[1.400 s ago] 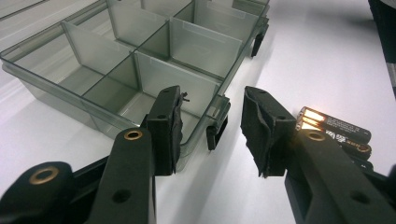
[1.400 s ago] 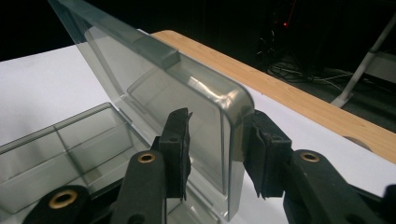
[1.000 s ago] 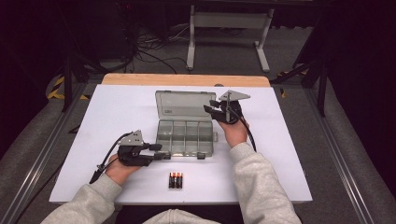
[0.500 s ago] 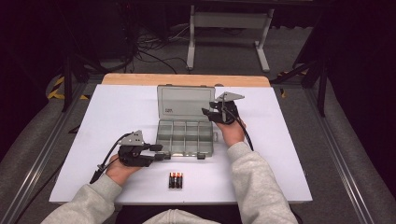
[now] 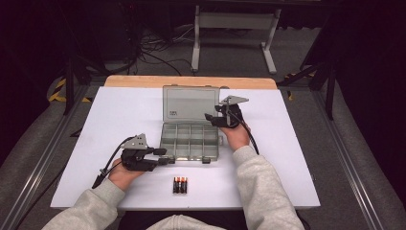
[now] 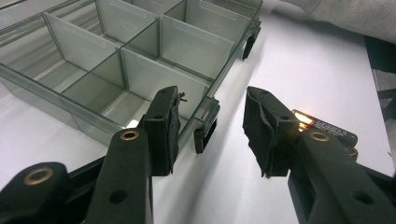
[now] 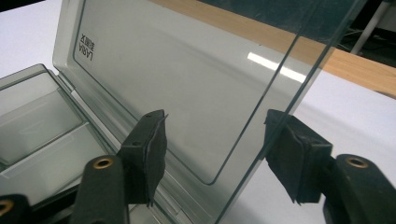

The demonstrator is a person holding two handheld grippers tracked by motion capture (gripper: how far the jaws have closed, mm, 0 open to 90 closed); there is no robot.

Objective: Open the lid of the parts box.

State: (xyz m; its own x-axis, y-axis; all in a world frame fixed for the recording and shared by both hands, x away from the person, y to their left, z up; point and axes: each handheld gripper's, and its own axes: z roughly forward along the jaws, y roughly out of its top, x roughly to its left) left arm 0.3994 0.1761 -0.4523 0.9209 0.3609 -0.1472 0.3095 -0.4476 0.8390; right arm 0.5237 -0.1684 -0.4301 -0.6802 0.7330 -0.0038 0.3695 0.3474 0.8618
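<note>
A clear grey compartment box [image 5: 190,139] lies mid-table with its lid [image 5: 190,103] raised behind it. My left gripper [image 5: 165,156] is at the box's front left corner. In the left gripper view [image 6: 215,133] its jaws stand open astride the front wall by a black latch [image 6: 204,136], one pad inside a compartment and one outside. My right gripper [image 5: 210,120] is at the lid's right edge. In the right gripper view [image 7: 219,156] its jaws have just been opening, and the lid [image 7: 177,70] edge stands between them with the left pad clear of it. Three batteries [image 5: 180,184] lie near the front.
The white table top [image 5: 119,115] has free room left and right of the box. A wooden strip [image 5: 191,81] runs along its far edge. Cables trail from both grippers. Beyond the table stand a metal frame and dark floor.
The lid's far edge has risen slightly as the right gripper shifted a little at its side. The left hand and the batteries have stayed where they were.
</note>
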